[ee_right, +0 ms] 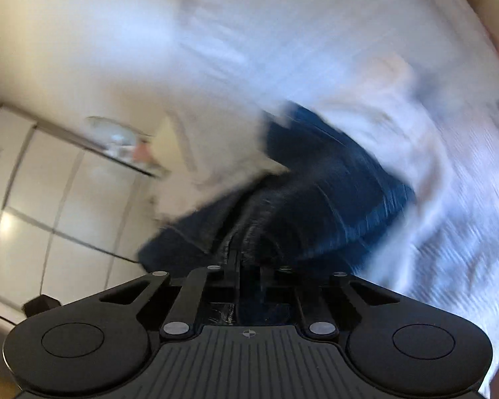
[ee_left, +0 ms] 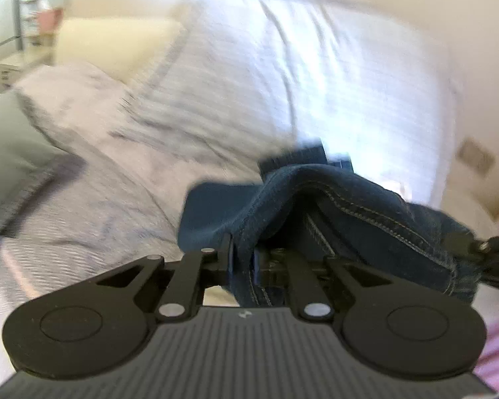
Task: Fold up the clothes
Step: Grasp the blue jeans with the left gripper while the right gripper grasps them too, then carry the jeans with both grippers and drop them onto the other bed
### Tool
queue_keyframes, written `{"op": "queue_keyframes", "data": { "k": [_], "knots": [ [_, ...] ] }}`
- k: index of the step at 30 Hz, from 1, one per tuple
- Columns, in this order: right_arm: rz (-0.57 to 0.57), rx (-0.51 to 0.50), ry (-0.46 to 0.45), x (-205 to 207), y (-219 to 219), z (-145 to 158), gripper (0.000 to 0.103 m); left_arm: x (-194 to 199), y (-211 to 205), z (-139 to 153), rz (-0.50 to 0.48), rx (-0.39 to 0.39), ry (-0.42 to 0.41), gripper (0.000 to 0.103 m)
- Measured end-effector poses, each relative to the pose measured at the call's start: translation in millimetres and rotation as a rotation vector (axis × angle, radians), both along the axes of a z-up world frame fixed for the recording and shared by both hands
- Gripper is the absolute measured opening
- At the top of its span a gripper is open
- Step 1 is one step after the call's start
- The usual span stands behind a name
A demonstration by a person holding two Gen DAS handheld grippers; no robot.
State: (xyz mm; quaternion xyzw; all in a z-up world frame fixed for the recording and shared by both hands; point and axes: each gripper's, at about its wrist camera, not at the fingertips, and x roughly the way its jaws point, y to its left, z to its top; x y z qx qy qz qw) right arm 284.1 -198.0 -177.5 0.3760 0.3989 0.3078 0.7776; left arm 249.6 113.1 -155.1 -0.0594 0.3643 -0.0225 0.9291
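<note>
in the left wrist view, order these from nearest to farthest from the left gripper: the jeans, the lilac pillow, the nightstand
1. jeans, clamped in the left gripper.
2. lilac pillow, on the bed, left and beyond.
3. nightstand, far left by the wall.

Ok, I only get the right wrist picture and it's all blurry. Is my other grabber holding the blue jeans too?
Observer: Yes. The left gripper has its jaws shut on a stitched edge of the jeans.
Operator: What's behind them?
Observer: A bed with a pale striped duvet.
Operator: Any pillows?
Observer: A grey cushion lies at the bed's left side.
</note>
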Motion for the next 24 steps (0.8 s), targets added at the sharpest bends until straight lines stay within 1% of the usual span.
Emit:
{"op": "queue_keyframes", "data": {
  "k": [3, 5, 7, 10, 14, 16, 18, 20, 22, 23, 24],
  "knots": [
    [0.040, 0.085, -0.121, -10, 16, 54, 0.008, -34, 25, 37, 0.080, -0.034, -0.079, 0.007],
    [0.093, 0.141, -0.206, -22, 34, 89, 0.008, -64, 43, 60, 0.133, -0.047, -0.138, 0.006],
    [0.156, 0.187, -0.291, -35, 55, 125, 0.008, -102, 63, 86, 0.188, -0.060, -0.204, 0.006],
    [0.255, 0.287, -0.370, -66, 92, 169, 0.008, -172, 90, 124, 0.292, -0.065, -0.290, 0.006],
    [0.422, 0.409, -0.470, -126, 151, 227, 0.007, -275, 119, 178, 0.436, 0.006, -0.405, 0.006],
    [0.490, 0.486, -0.509, -158, 173, 255, 0.007, -332, 131, 215, 0.502, 0.064, -0.482, 0.005],
    [0.552, 0.574, -0.550, -193, 192, 283, 0.007, -382, 137, 252, 0.536, 0.141, -0.554, 0.005],
    [0.594, 0.662, -0.592, -226, 208, 311, 0.007, -427, 142, 291, 0.564, 0.196, -0.623, 0.005],
    [0.615, 0.718, -0.621, -255, 218, 332, 0.008, -459, 145, 320, 0.578, 0.241, -0.647, 0.006],
    [0.624, 0.739, -0.630, -270, 222, 341, 0.008, -471, 146, 328, 0.592, 0.269, -0.644, 0.006],
    [0.627, 0.739, -0.634, -278, 230, 343, 0.008, -478, 148, 330, 0.602, 0.291, -0.616, 0.007]
  ]
}}
